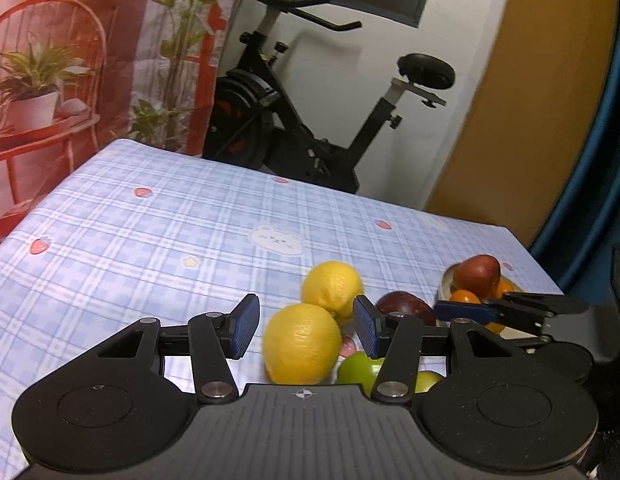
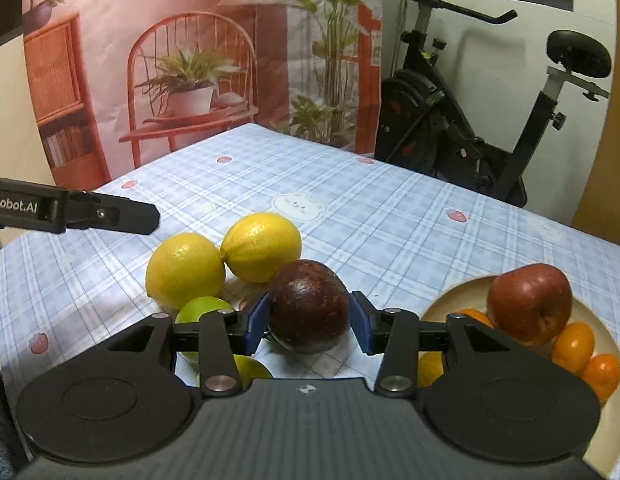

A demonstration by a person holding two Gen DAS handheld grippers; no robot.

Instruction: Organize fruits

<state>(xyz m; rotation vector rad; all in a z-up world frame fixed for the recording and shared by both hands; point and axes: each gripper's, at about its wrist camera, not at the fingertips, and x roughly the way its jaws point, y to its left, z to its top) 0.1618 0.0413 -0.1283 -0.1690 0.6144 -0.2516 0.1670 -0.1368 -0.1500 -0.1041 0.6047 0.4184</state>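
Note:
My left gripper (image 1: pixel 306 326) is open, with the nearer of two lemons (image 1: pixel 302 344) lying on the checked tablecloth between its pads, a small gap on each side. The second lemon (image 1: pixel 331 286) touches it from behind. My right gripper (image 2: pixel 310 320) straddles a dark purple fruit (image 2: pixel 308 308) that rests on the cloth. The left pad is right up against it and a sliver of gap shows at the right pad, so I read the jaws as open. A cream plate (image 2: pixel 461 296) at the right holds a red apple (image 2: pixel 529 304) and small oranges (image 2: pixel 573 346).
Two green fruits (image 2: pixel 202 308) (image 2: pixel 250 368) lie close under my right gripper, beside the lemons (image 2: pixel 184 270). A finger of the left gripper (image 2: pixel 110 214) reaches in from the left. Past the table's far edge (image 2: pixel 449 184) stands an exercise bike (image 2: pixel 449 132); a printed backdrop hangs behind.

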